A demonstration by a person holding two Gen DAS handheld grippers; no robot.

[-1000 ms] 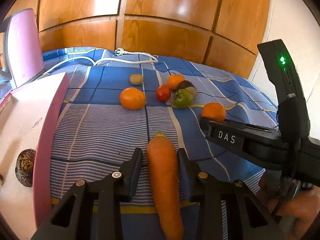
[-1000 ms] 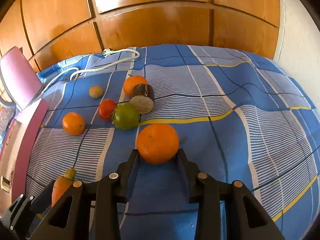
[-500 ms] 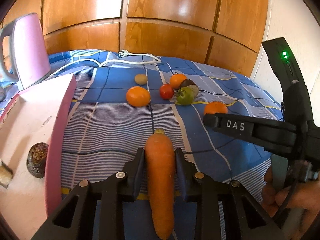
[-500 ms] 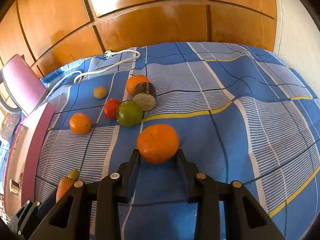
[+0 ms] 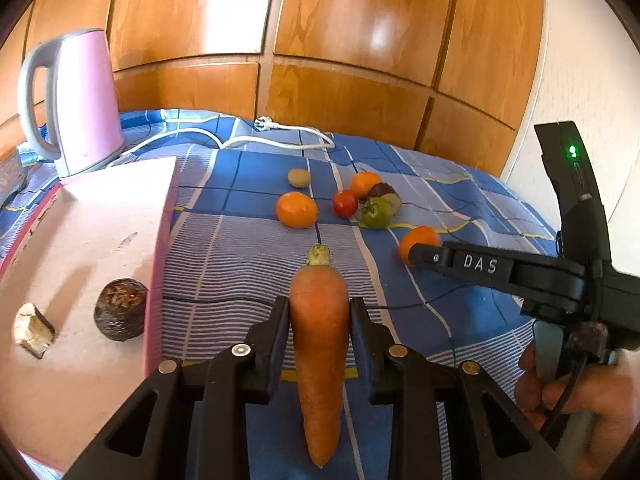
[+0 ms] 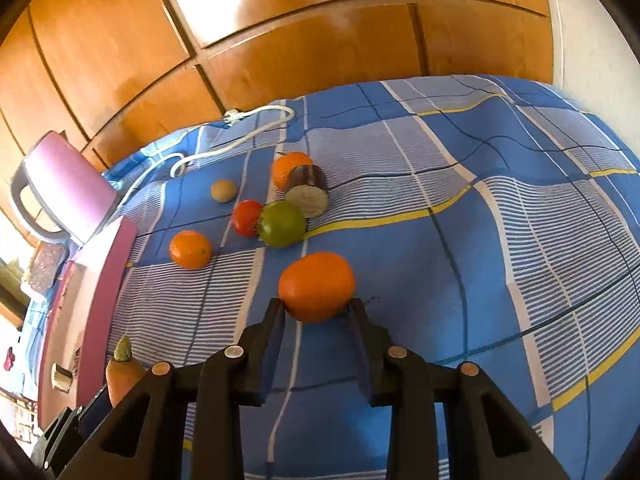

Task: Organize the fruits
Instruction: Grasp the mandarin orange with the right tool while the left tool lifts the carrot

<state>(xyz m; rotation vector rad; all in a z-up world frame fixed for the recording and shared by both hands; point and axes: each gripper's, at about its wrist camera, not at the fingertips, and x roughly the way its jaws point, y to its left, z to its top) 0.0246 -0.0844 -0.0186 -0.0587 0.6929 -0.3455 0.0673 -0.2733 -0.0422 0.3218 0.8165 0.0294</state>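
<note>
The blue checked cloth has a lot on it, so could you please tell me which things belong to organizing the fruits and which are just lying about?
Job: carrot in the left gripper; orange between the closing right gripper jaws; loose orange; red tomato; green tomato; pink tray.
Lying about: pink kettle; white cord.

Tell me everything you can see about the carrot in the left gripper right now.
The long orange carrot is smooth-skinned and tapered, with a short pale green stem stub at its thick end. It lies lengthwise between the left gripper's black fingers, which press its thick upper part from both sides. The stem end points away from the camera, the thin tip toward it. It sits above the blue checked cloth, beside the pink tray.
</note>
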